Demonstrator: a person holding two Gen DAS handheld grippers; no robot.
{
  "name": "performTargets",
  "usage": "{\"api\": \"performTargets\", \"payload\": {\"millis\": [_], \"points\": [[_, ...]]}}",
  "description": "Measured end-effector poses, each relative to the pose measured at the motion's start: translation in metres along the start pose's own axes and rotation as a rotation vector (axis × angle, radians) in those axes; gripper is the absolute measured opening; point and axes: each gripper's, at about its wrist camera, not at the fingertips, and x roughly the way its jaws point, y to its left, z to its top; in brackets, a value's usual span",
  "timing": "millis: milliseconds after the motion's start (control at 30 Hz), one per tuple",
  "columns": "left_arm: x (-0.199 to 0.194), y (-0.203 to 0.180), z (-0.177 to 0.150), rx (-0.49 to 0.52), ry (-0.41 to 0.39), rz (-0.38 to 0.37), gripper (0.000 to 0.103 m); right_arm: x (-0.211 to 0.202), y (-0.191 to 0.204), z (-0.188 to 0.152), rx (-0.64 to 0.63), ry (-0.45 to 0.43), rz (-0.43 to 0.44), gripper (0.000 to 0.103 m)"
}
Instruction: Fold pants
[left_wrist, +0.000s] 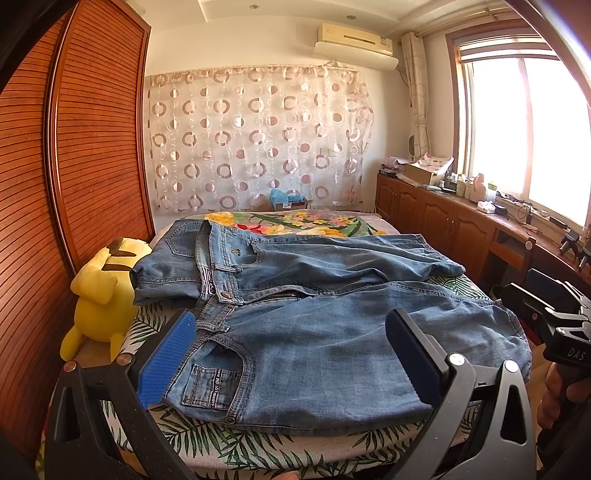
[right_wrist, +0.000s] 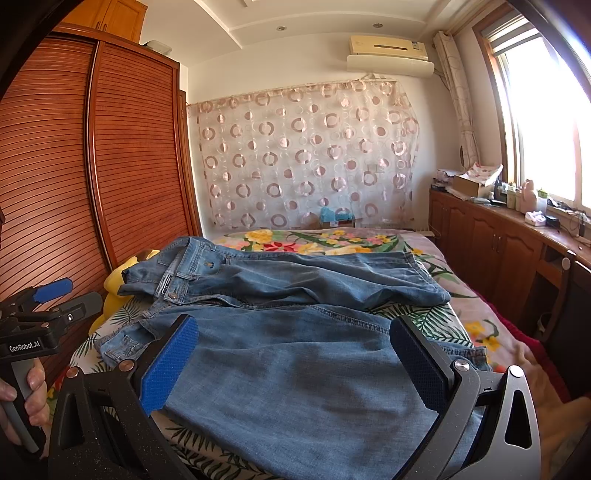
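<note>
1. a pair of blue jeans is laid across a bed covered in a leaf and flower print, with the waistband turned toward the wooden wardrobe and both legs running away toward the window side.
2. the far leg is seen crossed slightly over the near one, and the fly and button are visible at the middle of the waist.
3. the left gripper is held wide apart above the near hip and pocket area of the jeans; nothing is gripped between its blue pads.
4. the right gripper is likewise spread wide, hovering over the near leg further along from the waist; no cloth is pinched.
5. whether either set of pads touches the denim cannot be told.
6. a yellow plush toy is propped at the bed's edge, just beside the waistband and against the wardrobe.
7. in the right wrist view, the left gripper's handle is seen held by a hand.
8. a patterned curtain is hung on the far wall beneath an air conditioner.
</note>
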Motion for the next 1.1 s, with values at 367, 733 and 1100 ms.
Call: {"api": "performTargets", "payload": {"millis": [367,733,1100], "points": [[-0.0005,0.0006,-0.0008,-0.002,-0.001,-0.001,0.103,-0.0001,0.0005,0.0002,0.000,-0.002,0.001,0.103],[-0.0008,0.0009,-0.0013,-0.003,-0.001,-0.002,0.103,0.0005,-0.0006,0.0005,-0.001,-0.003,0.003,0.103],[0.0067,-0.0029,-0.0042,0.003,0.017,-0.009,0.103,0.0014,0.0004,-0.0005,-0.003,0.007,-0.003,0.103]]}}
